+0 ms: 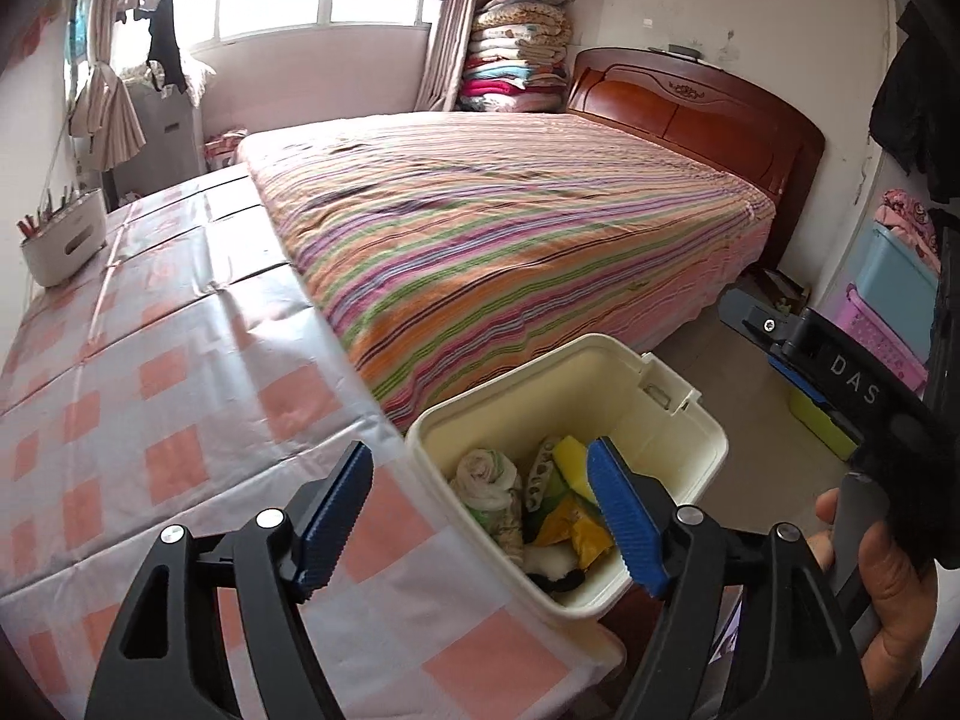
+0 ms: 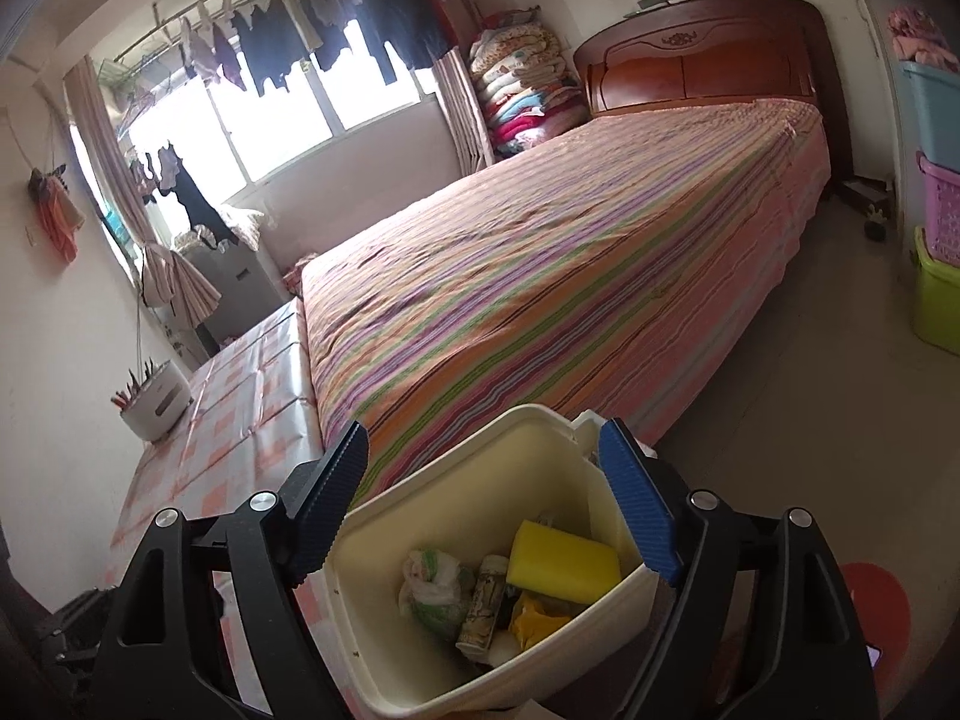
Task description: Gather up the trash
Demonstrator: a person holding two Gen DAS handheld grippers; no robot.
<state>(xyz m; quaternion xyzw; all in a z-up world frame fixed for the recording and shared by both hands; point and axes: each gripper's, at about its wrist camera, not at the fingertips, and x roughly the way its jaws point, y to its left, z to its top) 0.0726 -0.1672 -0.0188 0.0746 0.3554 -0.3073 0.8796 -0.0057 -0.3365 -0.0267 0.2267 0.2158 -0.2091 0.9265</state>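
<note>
A cream plastic bin point(image 1: 690, 438) stands at the table's right edge, also in the right wrist view point(image 2: 456, 492). It holds a yellow sponge point(image 2: 561, 561), a crumpled bag point(image 2: 435, 588), a yellow wrapper point(image 1: 576, 531) and other scraps. My left gripper point(image 1: 480, 522) is open and empty, above the table corner and the bin's left side. My right gripper point(image 2: 483, 507) is open and empty, directly over the bin. The right gripper's body and the hand holding it point(image 1: 864, 546) show at the right of the left wrist view.
The table has a pink-and-white checked cloth point(image 1: 180, 396). A white holder with pens point(image 1: 60, 246) stands at its far left. A striped bed point(image 1: 510, 228) lies behind. Coloured storage boxes point(image 2: 936, 204) stack at the right wall. A red stool point(image 2: 876, 600) is below right.
</note>
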